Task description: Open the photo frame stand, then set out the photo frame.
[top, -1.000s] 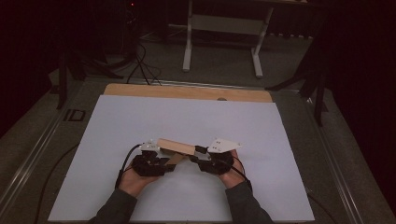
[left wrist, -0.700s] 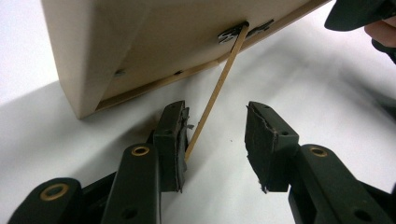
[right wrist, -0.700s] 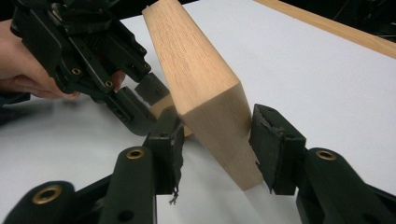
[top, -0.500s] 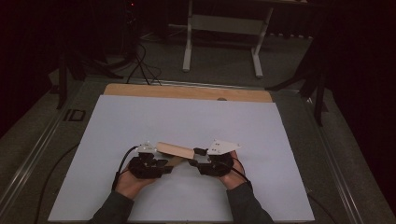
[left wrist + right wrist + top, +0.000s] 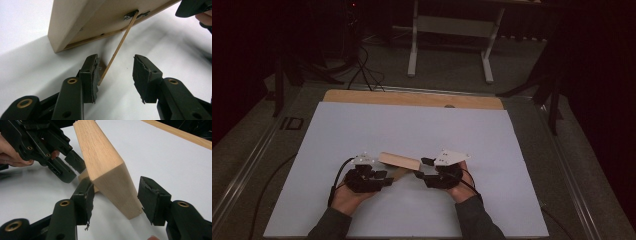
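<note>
I see a wooden block [image 5: 399, 160] sitting low over the white sheet [image 5: 412, 130] that covers the desk [image 5: 412, 99], in the near half of the sheet, tilted with one long edge raised. My left gripper [image 5: 379, 179] is just beside the block's near left end and my right gripper [image 5: 421, 170] just beside its right end.

In the left gripper view the block [image 5: 82, 22] shows its recessed back with a small metal fitting [image 5: 132, 15], and a thin wooden strut [image 5: 117, 50] runs from that fitting down to the sheet. My left gripper [image 5: 115, 72] stands open, its jaws apart on either side of the strut's lower end; the strut lies close against one pad, and I cannot tell whether they touch.

In the right gripper view my right gripper [image 5: 116, 195] is open too, its jaws spread around the block's end face [image 5: 117, 190] with a gap at each side. Beyond the block, the left gripper [image 5: 72, 162] sits close to the block's far side.
</note>
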Motion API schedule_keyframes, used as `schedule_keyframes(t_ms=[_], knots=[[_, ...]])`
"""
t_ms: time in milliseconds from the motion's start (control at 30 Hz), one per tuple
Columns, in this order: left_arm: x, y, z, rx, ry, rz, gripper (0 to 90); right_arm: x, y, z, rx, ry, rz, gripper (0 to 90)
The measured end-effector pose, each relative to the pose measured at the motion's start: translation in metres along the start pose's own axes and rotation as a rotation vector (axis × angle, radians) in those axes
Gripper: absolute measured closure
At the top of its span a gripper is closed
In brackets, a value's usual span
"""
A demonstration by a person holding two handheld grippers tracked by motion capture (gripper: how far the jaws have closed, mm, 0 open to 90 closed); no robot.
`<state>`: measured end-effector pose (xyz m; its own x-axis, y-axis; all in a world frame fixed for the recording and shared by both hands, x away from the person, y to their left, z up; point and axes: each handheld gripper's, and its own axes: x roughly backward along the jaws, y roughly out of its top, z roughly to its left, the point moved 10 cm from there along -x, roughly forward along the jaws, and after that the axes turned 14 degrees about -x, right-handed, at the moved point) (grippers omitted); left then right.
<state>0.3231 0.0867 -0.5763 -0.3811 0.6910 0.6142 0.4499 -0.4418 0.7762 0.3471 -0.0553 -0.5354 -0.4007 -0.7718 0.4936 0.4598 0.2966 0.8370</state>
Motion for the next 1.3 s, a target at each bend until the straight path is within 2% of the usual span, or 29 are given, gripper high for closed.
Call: schedule_keyframes(t_ms=[433,833,1300], knots=[[0.007,0.002,0.003,0.013,0.016,-0.026,55.8,0.002,0.001,-0.001,0.006,0.005,0.006,46.2],[0.007,0.002,0.003,0.012,0.021,-0.026,55.8,0.004,-0.002,-0.005,0.006,0.022,0.032,45.5],[0.010,0.005,0.003,0.007,0.040,-0.040,55.8,0.004,-0.007,-0.011,0.010,0.011,0.060,44.7]])
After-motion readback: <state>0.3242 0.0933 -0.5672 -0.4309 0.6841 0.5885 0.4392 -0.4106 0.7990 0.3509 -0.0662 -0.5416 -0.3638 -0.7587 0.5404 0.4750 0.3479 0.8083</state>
